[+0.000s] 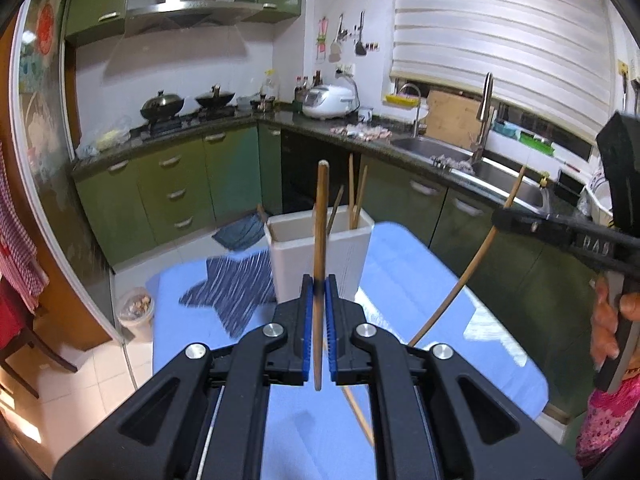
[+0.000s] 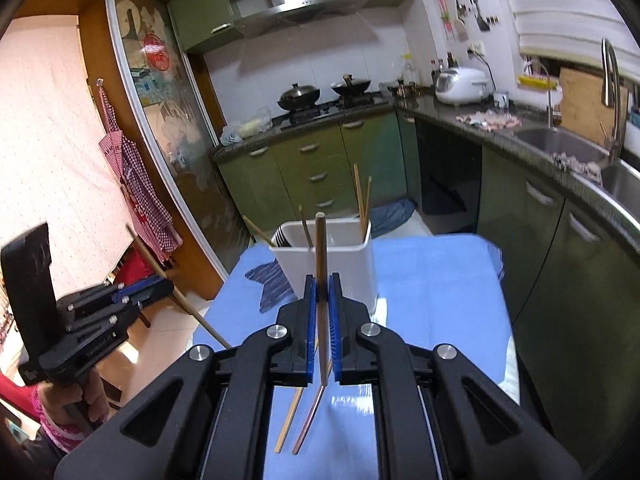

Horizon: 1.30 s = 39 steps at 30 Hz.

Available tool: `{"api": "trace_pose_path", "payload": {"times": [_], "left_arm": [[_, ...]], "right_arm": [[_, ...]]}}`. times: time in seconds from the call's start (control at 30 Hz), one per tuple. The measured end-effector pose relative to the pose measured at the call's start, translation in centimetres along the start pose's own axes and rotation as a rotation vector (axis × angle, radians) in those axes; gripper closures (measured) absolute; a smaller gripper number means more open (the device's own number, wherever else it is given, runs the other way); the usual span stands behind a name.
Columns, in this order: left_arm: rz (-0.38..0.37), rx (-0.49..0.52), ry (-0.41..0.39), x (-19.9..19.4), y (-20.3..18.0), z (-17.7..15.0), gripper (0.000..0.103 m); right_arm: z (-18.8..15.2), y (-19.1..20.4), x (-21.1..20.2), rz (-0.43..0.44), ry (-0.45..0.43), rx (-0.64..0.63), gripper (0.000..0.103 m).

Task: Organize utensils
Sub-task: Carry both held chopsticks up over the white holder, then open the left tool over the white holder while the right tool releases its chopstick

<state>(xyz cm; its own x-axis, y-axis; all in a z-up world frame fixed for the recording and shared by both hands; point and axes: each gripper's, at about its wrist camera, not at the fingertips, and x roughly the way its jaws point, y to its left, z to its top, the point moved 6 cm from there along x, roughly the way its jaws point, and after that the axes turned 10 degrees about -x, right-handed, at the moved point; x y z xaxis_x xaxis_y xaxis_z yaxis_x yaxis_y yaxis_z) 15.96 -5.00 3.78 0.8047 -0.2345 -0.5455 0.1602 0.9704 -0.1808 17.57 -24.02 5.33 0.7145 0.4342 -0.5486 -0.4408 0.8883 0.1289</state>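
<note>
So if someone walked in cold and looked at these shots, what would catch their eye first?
Probably the two chopsticks held upright: the left gripper clamps one chopstick, and the right gripper clamps another. Just beyond stands the white holder on the blue table, a few sticks already inside.

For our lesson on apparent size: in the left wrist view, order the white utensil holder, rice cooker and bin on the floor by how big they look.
1. white utensil holder
2. rice cooker and bin: similar, so unranked; distance from the camera distorts.
</note>
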Motion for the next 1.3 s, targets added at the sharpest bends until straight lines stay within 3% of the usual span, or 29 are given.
{"api": "trace_pose_path", "payload": {"times": [0.27,0.4,0.63,0.8,1.07,1.1,1.13,1.17,1.3], "left_arm": [[-0.007,-0.012,-0.110,0.3,-1.0,7.6,0.097],[0.027,0.008,-0.164,1.1,-1.6,11.1,0.097],[0.042,-0.016,-0.208,4.4,-1.4,14.6,0.097],[0.067,-0.033,-0.171,7.8,-0.6,14.4,0.097],[0.075,-0.040,-0.082,12.4,0.8,10.8,0.096],[0.076,-0.042,-0.068,12.7,0.9,10.3,0.089],[0.075,-0.042,-0.059,12.7,1.0,9.8,0.075],[0.076,-0.040,-0.058,12.7,1.1,9.5,0.071],[0.072,-0.024,-0.057,11.3,1.3,8.5,0.070]], "right_arm": [[1.3,-0.5,0.1,0.003,-0.004,-0.021,0.096],[0.8,-1.4,0.3,0.001,-0.001,-0.012,0.096],[0.3,-2.7,0.6,-0.002,-0.002,0.001,0.096],[-0.1,-3.3,0.9,0.004,0.001,0.007,0.096],[1.0,-3.4,1.7,-0.009,-0.008,0.002,0.096],[1.5,-3.3,1.8,-0.014,-0.013,-0.001,0.096],[1.8,-3.1,1.8,-0.017,-0.016,-0.003,0.096],[2.3,-3.1,1.9,-0.021,-0.023,-0.006,0.096],[5.1,-2.9,1.8,-0.031,-0.060,-0.010,0.096]]}}
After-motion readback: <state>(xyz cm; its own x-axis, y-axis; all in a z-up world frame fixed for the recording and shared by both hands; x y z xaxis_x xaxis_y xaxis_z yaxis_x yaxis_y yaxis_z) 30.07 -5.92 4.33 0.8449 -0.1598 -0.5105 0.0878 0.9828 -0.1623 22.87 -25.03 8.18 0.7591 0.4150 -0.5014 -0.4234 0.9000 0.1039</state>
